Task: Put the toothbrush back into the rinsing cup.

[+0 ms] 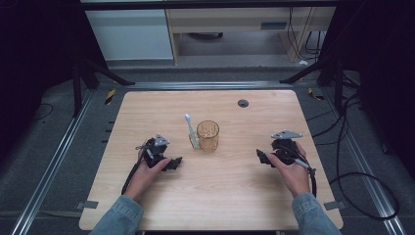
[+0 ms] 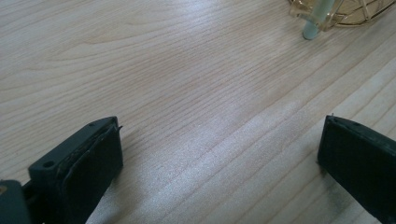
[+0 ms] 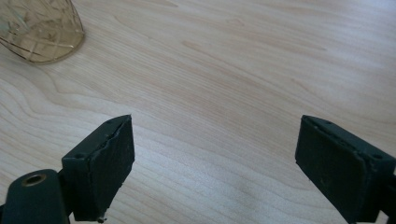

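An amber cut-glass cup [image 1: 208, 135] stands upright near the middle of the wooden table [image 1: 210, 196]. A pale toothbrush [image 1: 191, 131] lies on the table just left of the cup, touching or nearly touching it, bristle end pointing away from me. My left gripper [image 1: 175, 163] rests low on the table to the cup's front left, jaws wide open on bare wood [image 2: 219, 154]. The toothbrush's handle end [image 2: 310, 28] and the cup's base [image 2: 345, 11] sit at the top right of the left gripper view. My right gripper [image 1: 260, 157] is open to the cup's right [image 3: 215, 158], with the cup [image 3: 39, 30] at the upper left.
A small dark round grommet [image 1: 243, 103] is set in the table near its far edge. Black cables [image 1: 362, 196] trail off the right side onto the floor. Metal rails run along both sides of the table.
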`<move>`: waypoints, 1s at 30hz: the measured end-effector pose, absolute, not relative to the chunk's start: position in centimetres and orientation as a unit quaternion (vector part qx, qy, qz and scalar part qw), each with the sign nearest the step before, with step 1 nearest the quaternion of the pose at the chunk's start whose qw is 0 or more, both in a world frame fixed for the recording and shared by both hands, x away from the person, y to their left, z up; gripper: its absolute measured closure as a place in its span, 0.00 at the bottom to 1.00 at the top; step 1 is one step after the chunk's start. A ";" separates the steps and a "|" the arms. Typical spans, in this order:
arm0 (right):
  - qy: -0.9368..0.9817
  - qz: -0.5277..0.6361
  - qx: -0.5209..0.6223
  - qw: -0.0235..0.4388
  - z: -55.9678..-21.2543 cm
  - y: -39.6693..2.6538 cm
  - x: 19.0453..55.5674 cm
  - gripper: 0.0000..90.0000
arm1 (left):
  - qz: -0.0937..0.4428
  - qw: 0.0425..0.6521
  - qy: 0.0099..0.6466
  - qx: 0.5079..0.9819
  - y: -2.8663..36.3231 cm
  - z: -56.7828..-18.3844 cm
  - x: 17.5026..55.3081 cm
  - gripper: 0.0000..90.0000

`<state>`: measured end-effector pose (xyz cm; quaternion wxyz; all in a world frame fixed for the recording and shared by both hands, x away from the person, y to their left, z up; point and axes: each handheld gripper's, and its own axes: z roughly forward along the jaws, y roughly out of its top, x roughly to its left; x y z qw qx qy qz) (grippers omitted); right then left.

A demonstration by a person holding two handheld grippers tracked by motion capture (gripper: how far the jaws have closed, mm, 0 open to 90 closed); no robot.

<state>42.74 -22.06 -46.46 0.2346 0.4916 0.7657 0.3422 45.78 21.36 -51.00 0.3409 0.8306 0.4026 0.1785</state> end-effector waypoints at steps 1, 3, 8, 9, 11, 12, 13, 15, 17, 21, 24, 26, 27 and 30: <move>0.766 0.340 0.493 0.235 -46.7 -22.2 42.8 0.14 | 0.178 0.341 0.403 0.831 21.4 -51.0 45.8 0.00; 0.764 0.339 0.498 0.230 -47.1 -22.3 43.0 0.13 | 0.178 0.341 0.403 0.831 21.4 -51.0 45.8 0.00; 0.761 0.332 0.511 0.222 -48.1 -22.7 43.4 0.13 | 0.178 0.341 0.403 0.830 21.4 -51.0 45.8 0.00; 0.761 0.331 0.512 0.222 -48.3 -22.9 43.4 0.13 | 0.178 0.341 0.403 0.830 21.4 -51.0 45.8 0.00; 0.761 0.328 0.515 0.221 -48.7 -23.0 43.5 0.13 | 0.178 0.341 0.403 0.830 21.4 -51.0 45.8 0.00; 0.761 0.328 0.515 0.221 -48.7 -23.0 43.5 0.13 | 0.178 0.341 0.403 0.830 21.4 -51.0 45.8 0.00; 0.759 0.328 0.518 0.218 -48.9 -23.1 43.5 0.13 | 0.178 0.341 0.403 0.830 21.4 -51.0 45.8 0.00; 0.758 0.324 0.525 0.214 -49.3 -23.4 43.4 0.12 | 0.178 0.341 0.403 0.830 21.4 -51.0 45.8 0.00; 0.754 0.324 0.530 0.214 -49.7 -23.7 43.3 0.12 | 0.178 0.341 0.403 0.830 21.4 -51.0 45.8 0.00; 0.749 0.324 0.538 0.212 -50.3 -24.1 43.1 0.11 | 0.178 0.341 0.403 0.830 21.4 -51.0 45.8 0.00; 0.747 0.322 0.542 0.210 -50.6 -24.1 43.0 0.11 | 0.178 0.341 0.403 0.830 21.4 -51.0 45.8 0.00; 0.744 0.325 0.543 0.213 -50.9 -24.2 42.9 0.10 | 0.178 0.341 0.403 0.830 21.4 -51.0 45.8 0.00; 0.744 0.327 0.540 0.221 -51.0 -24.2 42.8 0.09 | 0.178 0.341 0.403 0.831 21.4 -51.0 45.8 0.00; 0.746 0.327 0.532 0.231 -51.3 -24.0 42.6 0.08 | 0.178 0.341 0.403 0.830 21.4 -51.0 45.8 0.00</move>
